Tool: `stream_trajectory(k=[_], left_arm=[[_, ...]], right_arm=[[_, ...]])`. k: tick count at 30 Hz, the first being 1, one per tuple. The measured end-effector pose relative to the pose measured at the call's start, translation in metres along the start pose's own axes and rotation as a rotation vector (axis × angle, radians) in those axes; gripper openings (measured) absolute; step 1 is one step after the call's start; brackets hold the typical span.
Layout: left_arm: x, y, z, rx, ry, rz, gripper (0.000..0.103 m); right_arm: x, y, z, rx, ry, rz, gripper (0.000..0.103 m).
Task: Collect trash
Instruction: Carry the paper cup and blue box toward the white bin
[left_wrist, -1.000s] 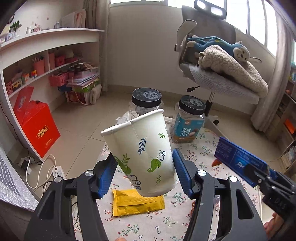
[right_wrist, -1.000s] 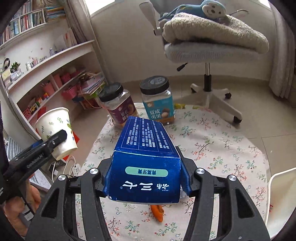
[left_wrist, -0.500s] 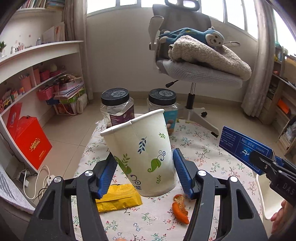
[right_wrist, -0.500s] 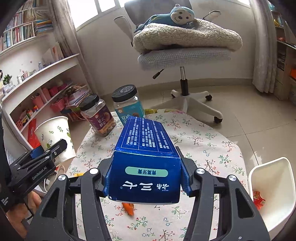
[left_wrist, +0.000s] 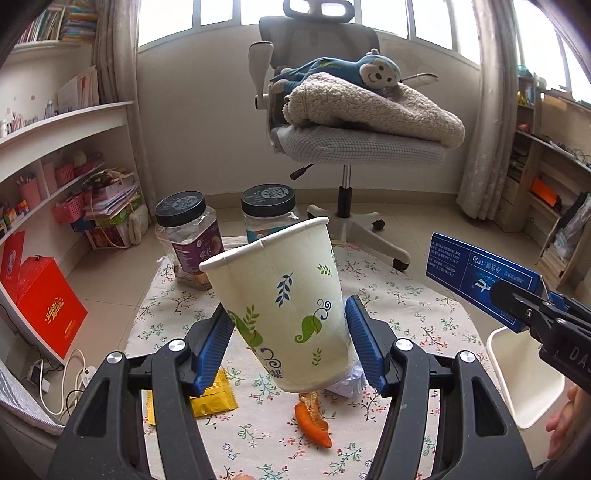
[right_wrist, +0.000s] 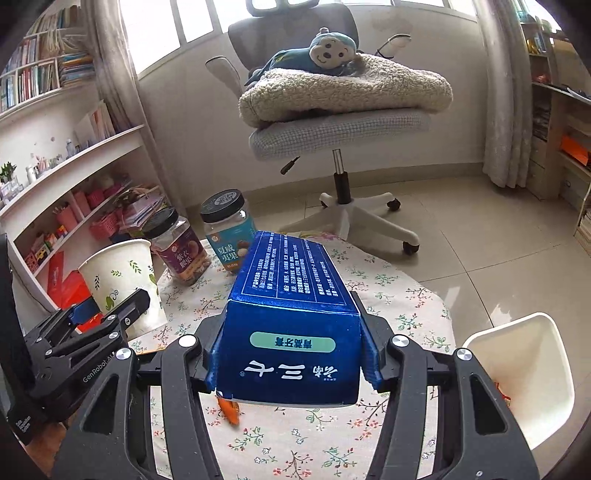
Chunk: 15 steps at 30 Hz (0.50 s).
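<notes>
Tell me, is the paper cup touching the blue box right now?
Apart. The right wrist view shows the paper cup at far left, with tablecloth showing between it and the blue box.

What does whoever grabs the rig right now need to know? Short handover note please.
Left gripper: shut on the paper cup, held tilted above the table.
Right gripper: shut on the blue box, also lifted.
White bin: at the table's right edge, with some orange scraps inside.
Done: cup and box picked up.
Left: drop both in the bin, then collect the yellow packet, orange peel and crumpled paper that lie on the cloth. The two jars look like non-trash.
</notes>
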<state>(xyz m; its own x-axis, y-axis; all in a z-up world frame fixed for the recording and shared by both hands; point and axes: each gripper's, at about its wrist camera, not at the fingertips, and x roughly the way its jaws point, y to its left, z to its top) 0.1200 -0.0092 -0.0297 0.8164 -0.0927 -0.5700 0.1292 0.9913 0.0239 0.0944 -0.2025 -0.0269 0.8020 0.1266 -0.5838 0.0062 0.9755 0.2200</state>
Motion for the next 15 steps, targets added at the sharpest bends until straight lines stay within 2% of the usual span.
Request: stream_trajectory(k=[15], left_arm=[[-0.002, -0.063, -0.006, 0.099, -0.009, -0.063, 0.061]], right_arm=[[-0.036, -0.074, 0.000, 0.093, -0.031, -0.120, 0.053]])
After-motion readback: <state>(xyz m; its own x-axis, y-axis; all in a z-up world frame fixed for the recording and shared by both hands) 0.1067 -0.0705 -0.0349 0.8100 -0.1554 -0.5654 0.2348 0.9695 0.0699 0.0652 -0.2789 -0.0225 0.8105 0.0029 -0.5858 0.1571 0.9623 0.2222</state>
